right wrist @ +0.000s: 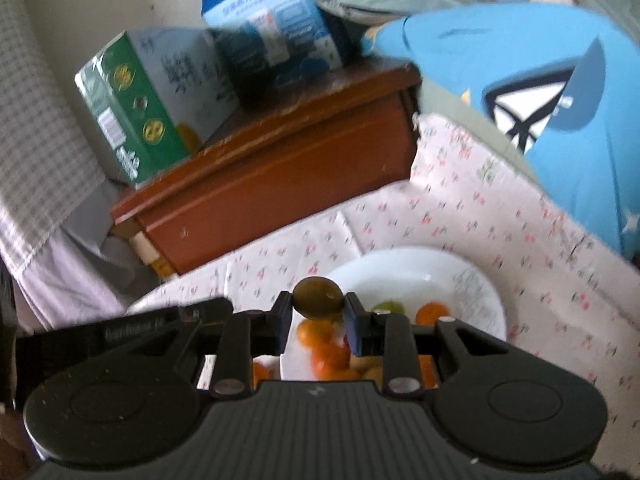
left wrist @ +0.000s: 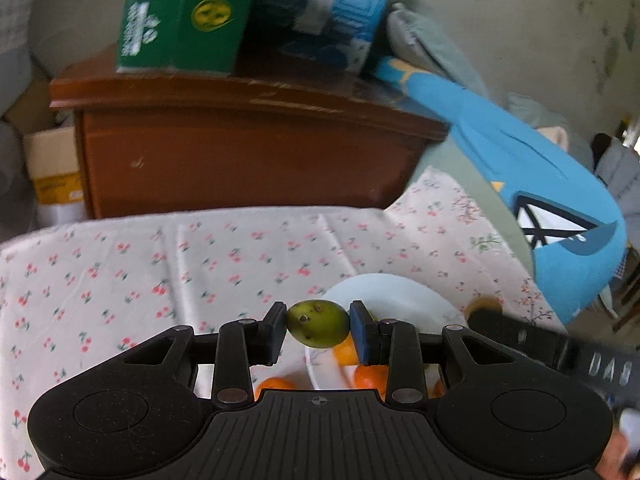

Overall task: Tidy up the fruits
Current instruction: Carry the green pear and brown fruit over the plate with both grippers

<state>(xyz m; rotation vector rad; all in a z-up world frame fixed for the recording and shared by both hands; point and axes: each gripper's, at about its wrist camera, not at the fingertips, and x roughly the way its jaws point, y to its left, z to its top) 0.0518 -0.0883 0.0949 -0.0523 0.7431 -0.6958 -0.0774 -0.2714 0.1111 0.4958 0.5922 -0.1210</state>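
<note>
We log the left gripper [left wrist: 318, 330] with its jaws clamped on a green fruit [left wrist: 318, 323]: oval, smooth-skinned, yellow-green, flecked with small brown spots, pinched end to end between the blue-faced pads and held above the near rim of the white plate [left wrist: 394, 294]. The right gripper [right wrist: 318, 307] likewise has its jaws closed on a darker olive-green fruit [right wrist: 318, 298], round and glossy with one bright highlight, also raised over the plate [right wrist: 436, 270]. In the right wrist view the plate is a shallow glazed dish holding several oranges [right wrist: 326, 354], small and matte, plus a pale green fruit [right wrist: 387, 305] farther back; black linkage bars cover part of the pile. One more orange [left wrist: 275, 384] shows left of the plate in the left wrist view, partly behind the gripper body, so we cannot tell whether it lies on the cloth. The counter wears a creased white tablecloth [left wrist: 140, 264] printed with small red cherries. Beyond its far edge stands a brown wooden cabinet [left wrist: 240, 148], its top edge scuffed, carrying a green carton [left wrist: 180, 20] and a blue carton [left wrist: 332, 12]. A blue plush cushion [left wrist: 520, 184] leans in at the right, overlapping the cloth's corner.
</note>
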